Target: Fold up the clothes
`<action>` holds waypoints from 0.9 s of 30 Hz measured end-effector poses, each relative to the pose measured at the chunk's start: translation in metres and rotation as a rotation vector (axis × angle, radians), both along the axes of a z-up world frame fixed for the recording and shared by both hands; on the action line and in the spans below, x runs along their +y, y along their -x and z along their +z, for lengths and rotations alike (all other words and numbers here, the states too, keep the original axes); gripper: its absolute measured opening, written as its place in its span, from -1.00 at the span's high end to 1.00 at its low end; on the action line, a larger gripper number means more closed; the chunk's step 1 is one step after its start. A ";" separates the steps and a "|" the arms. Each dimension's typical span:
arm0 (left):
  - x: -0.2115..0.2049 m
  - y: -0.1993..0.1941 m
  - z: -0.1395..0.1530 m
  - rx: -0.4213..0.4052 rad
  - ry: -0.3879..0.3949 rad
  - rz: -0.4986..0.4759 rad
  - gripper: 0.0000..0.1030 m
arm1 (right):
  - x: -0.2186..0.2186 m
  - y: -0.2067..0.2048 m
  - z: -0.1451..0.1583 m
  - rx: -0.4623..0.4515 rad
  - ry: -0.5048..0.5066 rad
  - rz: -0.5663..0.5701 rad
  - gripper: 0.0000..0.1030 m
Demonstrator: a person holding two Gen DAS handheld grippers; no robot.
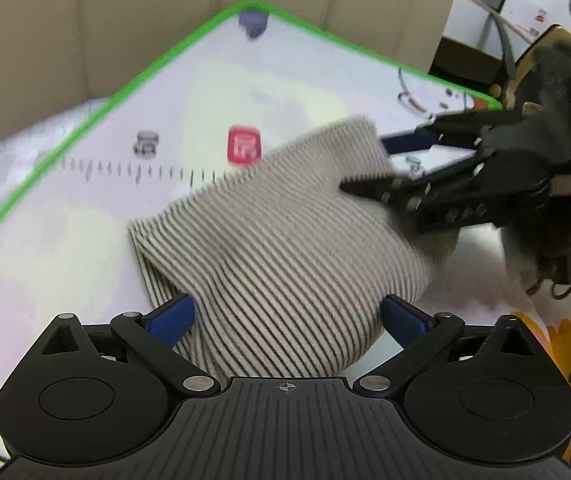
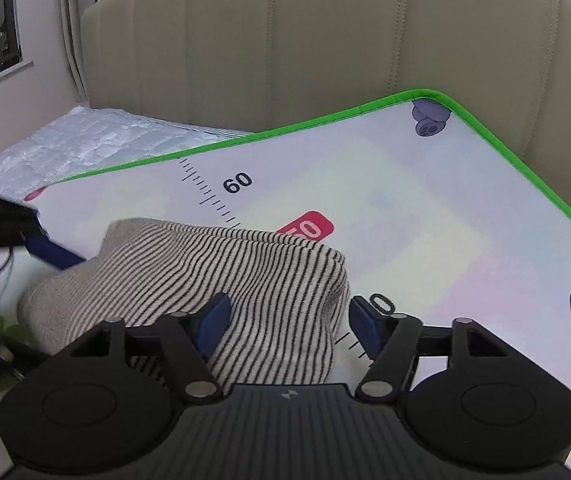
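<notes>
A beige garment with thin dark stripes lies folded in a bundle on a pale play mat with a green border. In the left wrist view my left gripper is open, its blue fingers wide on either side of the bundle's near end. My right gripper reaches in from the right over the garment's far corner. In the right wrist view the right gripper is open: one finger rests over the garment, the other stands just off its edge above the mat. A blue finger of the left gripper shows at the garment's left.
A beige padded backrest rises behind the mat. A quilted pale blue sheet lies beyond the mat's left edge. The mat carries ruler marks, a red number patch and cartoon prints. A person's dark fuzzy sleeve holds the right gripper.
</notes>
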State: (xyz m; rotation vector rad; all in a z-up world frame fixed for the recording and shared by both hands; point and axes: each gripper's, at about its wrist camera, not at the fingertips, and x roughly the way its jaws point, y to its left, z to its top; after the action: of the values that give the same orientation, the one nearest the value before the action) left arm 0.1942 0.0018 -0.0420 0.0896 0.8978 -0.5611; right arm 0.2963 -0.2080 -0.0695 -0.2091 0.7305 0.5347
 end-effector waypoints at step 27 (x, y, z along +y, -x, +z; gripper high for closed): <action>0.019 -0.113 -0.046 0.141 0.176 -0.077 -1.00 | -0.045 0.032 -0.042 0.693 -0.534 -0.284 -0.07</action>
State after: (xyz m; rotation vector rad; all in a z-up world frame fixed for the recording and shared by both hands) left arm 0.3070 0.0212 -0.0876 -0.0757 0.9813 -0.7229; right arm 0.2643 -0.2529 -0.1119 0.6014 1.2305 0.5105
